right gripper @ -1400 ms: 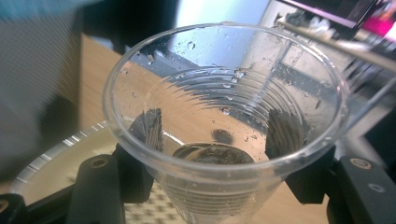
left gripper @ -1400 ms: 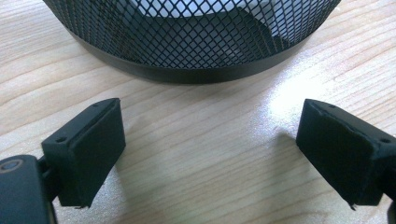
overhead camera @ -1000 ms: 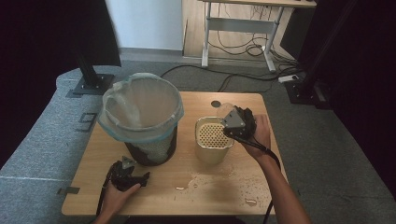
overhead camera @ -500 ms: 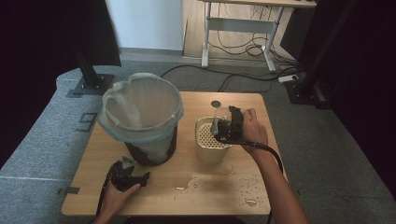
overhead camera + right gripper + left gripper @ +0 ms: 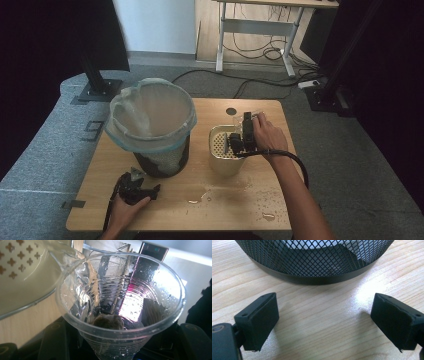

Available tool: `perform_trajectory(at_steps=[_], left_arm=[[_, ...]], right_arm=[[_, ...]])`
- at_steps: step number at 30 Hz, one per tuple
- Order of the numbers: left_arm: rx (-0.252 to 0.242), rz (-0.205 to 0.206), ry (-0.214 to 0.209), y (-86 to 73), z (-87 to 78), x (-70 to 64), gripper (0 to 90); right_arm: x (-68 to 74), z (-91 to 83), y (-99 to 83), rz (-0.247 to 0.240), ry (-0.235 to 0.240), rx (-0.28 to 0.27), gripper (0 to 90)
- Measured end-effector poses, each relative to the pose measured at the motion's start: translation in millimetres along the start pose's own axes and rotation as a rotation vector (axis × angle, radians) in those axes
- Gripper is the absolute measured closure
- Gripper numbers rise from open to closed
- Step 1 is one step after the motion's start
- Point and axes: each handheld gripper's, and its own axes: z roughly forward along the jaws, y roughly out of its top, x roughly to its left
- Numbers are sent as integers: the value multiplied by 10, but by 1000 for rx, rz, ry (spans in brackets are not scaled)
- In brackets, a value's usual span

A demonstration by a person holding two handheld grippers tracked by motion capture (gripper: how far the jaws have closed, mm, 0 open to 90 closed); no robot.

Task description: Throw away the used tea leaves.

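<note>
My right gripper [image 5: 241,140] is shut on a clear plastic cup [image 5: 120,302] and holds it tipped over the cream perforated container [image 5: 224,159]. Water [image 5: 67,257] runs from the cup's lip into that container [image 5: 22,272]. A dark wet lump [image 5: 108,321] lies at the bottom of the cup. My left gripper [image 5: 136,186] rests on the table at the front left, open, with nothing between its fingers [image 5: 259,320]. Just ahead of it stands the black mesh bin [image 5: 317,262], lined with a clear plastic bag [image 5: 152,120].
Puddles and drops of water [image 5: 197,196] lie on the wooden table [image 5: 165,215] in front of the cream container. There is a round cable hole [image 5: 230,111] near the table's far edge. A desk and cables stand on the floor beyond.
My right gripper has moved left over the cream container and tipped the cup so that water pours out. The left gripper has stayed where it was.
</note>
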Motion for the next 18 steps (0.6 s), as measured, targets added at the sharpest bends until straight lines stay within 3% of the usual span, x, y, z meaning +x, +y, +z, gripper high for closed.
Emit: perform_trajectory(at_steps=[1,4,6,7,8,9,10,11,12,15,16,17,18], left_arm=[[0,0,0,0,0,0,75],[1,0,0,1,1,0,73],[1,1,-1,1,1,0,72],[1,1,-1,1,1,0,72],[0,0,0,1,2,-1,71],[0,0,0,1,2,-1,71],[0,0,0,1,2,-1,71],[0,0,0,1,3,-1,71],[0,0,-1,1,3,-1,70],[1,1,-1,2,3,-1,69],[1,2,-1,2,4,-1,67],[1,2,-1,2,4,-1,67],[1,1,-2,2,4,-2,67]], right_arm=[[0,0,0,0,0,0,390],[8,-8,23,-82,-17,6,391],[22,-17,56,-178,-35,17,391],[22,-17,56,-178,-35,17,391],[20,-21,82,-248,-47,20,391],[20,-21,82,-248,-47,20,391],[22,-26,110,-309,-58,32,392],[22,-26,110,-309,-58,32,392],[33,-33,139,-356,-60,45,392],[39,-37,171,-390,-68,44,391],[39,-32,212,-445,-73,51,392],[39,-32,212,-445,-73,51,392],[73,-29,254,-488,-83,58,393]])
